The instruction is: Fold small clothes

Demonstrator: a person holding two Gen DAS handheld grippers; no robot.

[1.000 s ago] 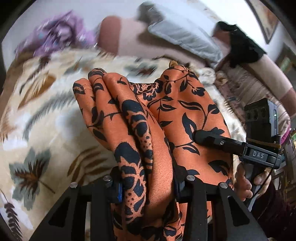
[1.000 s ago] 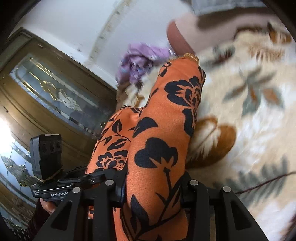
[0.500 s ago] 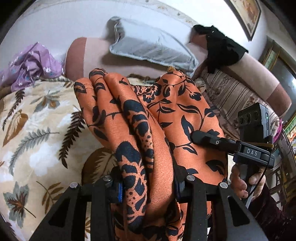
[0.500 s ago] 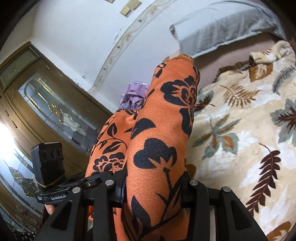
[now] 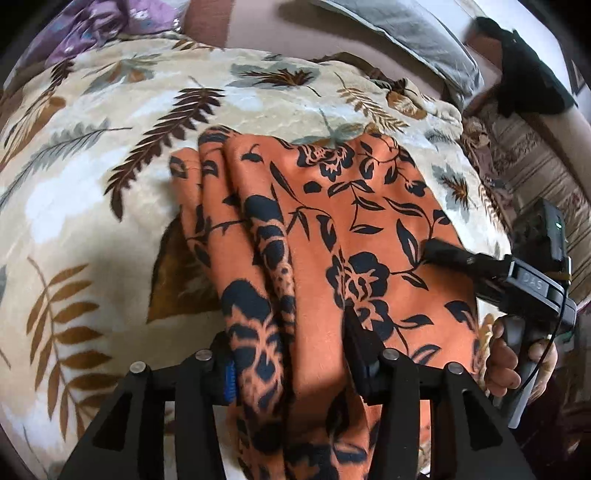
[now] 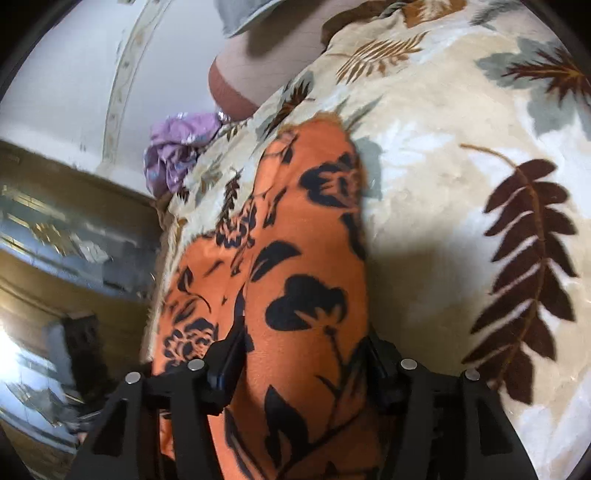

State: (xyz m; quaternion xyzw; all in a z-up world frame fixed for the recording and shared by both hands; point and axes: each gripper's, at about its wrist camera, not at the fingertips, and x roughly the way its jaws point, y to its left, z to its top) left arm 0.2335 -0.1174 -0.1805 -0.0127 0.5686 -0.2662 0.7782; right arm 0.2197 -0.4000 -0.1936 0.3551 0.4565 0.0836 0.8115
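Note:
An orange garment [image 5: 351, 206] with a black flower print lies bunched lengthwise on a leaf-patterned blanket [image 5: 92, 184]. My left gripper [image 5: 291, 343] has a thick fold of it filling the gap between its pads, and its jaws are opening. My right gripper [image 5: 436, 254], held by a hand, reaches onto the garment's right side. In the right wrist view the garment [image 6: 310, 258] runs up between the fingers of the right gripper [image 6: 303, 350]. Those jaws are opening wider and the cloth sits loosely between them, its far end resting on the blanket [image 6: 443, 184].
A purple garment [image 5: 92, 33] lies crumpled at the blanket's far left, also in the right wrist view [image 6: 177, 147]. A grey pillow [image 5: 406, 26] and a black item [image 5: 524, 66] rest on the sofa back. A striped sofa seat [image 5: 524, 147] is on the right. A glazed wooden door [image 6: 55, 221] stands beside the bed.
Both grippers came down and forward, lowering the raised orange garment until it lies on the blanket. The gap between each pair of fingers has widened, more so on the right.

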